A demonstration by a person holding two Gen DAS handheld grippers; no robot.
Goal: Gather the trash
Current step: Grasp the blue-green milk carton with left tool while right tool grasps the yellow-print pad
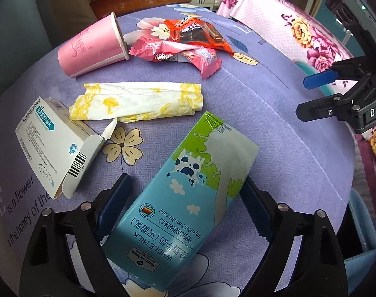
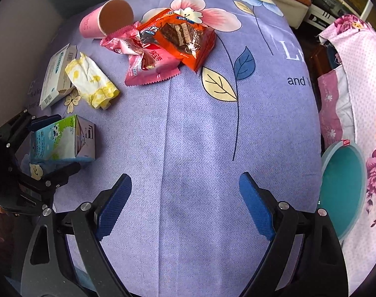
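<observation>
Milk carton (image 1: 185,198) lies between the spread fingers of the left gripper (image 1: 185,195), ungripped; it looks light and crushable, best pinched across its flat sides. Right gripper (image 2: 185,198) hangs released.

Left wrist view: close above milk carton (image 1: 180,198). Right wrist view: higher, facing counter (image 2: 188,136) (both share litter).

- Milk carton (image 1: 180,198): near end ran behind the left gripper's finger mounts; whether the pads touched it could not be told.
- Medicine box (image 1: 56,146): small print too fine to read.
- Teal bin (image 2: 344,185): lower rim hidden by the right gripper (image 2: 185,198), beyond the tablecloth's right edge.
</observation>
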